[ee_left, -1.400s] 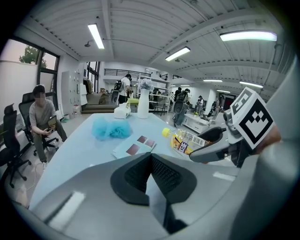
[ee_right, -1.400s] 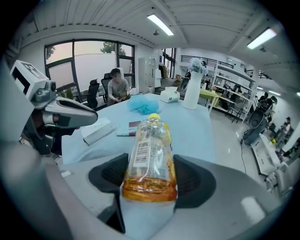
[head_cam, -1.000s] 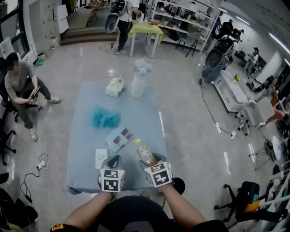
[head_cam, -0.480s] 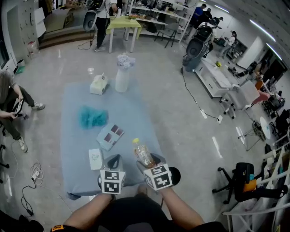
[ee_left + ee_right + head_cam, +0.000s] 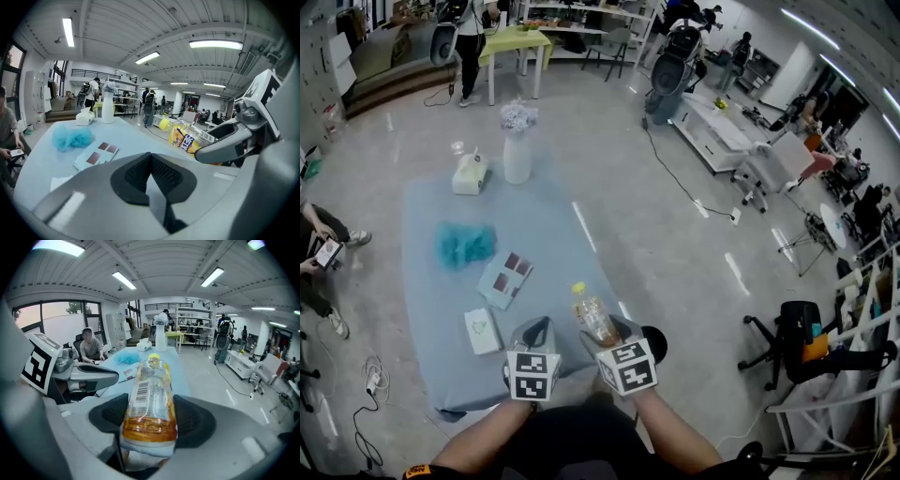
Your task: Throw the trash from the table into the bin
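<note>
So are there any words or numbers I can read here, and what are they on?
No text here reads clearly enough to quote.
Label on the bottle: blue characters on yellow, too blurred.
Its barcode: digits too small.
The white packet: print too small.
The marker cubes: black-and-white squares, no words.

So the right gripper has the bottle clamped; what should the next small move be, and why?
Probably swing the right gripper rightward, past the table edge, toward the dark round object on the floor, possibly the bin. The bottle is clamped between its jaws; the left gripper is shut and empty.
</note>
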The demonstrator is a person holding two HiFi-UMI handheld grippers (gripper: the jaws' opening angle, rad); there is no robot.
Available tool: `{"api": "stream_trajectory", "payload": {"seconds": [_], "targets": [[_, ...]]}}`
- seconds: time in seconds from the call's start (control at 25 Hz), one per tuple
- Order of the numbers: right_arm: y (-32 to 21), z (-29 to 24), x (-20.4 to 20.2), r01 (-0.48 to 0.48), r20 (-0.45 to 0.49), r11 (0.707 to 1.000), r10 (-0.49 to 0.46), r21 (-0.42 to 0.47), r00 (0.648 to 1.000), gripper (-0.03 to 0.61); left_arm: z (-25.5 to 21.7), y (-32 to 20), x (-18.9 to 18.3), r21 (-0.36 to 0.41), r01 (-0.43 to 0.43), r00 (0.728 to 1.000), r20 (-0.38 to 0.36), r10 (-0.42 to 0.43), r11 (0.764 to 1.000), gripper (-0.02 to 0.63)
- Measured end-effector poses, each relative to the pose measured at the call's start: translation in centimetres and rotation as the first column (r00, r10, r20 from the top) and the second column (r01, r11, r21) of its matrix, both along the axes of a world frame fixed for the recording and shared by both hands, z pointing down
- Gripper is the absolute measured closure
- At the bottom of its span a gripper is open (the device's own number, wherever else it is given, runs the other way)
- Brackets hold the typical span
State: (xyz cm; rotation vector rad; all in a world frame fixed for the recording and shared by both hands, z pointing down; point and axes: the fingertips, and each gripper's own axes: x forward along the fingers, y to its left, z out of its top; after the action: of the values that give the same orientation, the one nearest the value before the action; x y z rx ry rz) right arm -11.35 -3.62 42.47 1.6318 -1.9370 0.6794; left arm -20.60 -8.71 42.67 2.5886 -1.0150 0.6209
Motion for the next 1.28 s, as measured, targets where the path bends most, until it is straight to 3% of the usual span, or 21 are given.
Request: {"api": "stream_trajectory", "payload": {"seconds": [0.24,0.56,0.88,1.28], "targets": [[1.5,-0.7,4.0,-0.073,0.015,0.997,0.073,0.026,0.997,0.275,-1.7,1.2,4.2,0.051,-0.075,0.997,-0.018,0.076,0.996,0.606],[4.7,-0.1,10.2,-0.142,0.024,0.99,0.141,0.019,0.99,0.275,-2.2,4.0,10.9,0.046,-0.146,0.989,-0.031,0.147,0.988,0.606],[9.2,2.9,18.1,-0.263,0.057,0.964,0.264,-0.032,0.963,0.275,-0.2,8.4,19.0,-0.003,-0.267,0.964,-0.01,0.267,0.964,0.606],[13.7,8.1,27.3,-0.359,0.077,0.926,0.369,-0.119,0.926,0.275,4.5,13.5,29.6,-0.093,-0.394,0.917,0.024,0.398,0.914,0.606]]}}
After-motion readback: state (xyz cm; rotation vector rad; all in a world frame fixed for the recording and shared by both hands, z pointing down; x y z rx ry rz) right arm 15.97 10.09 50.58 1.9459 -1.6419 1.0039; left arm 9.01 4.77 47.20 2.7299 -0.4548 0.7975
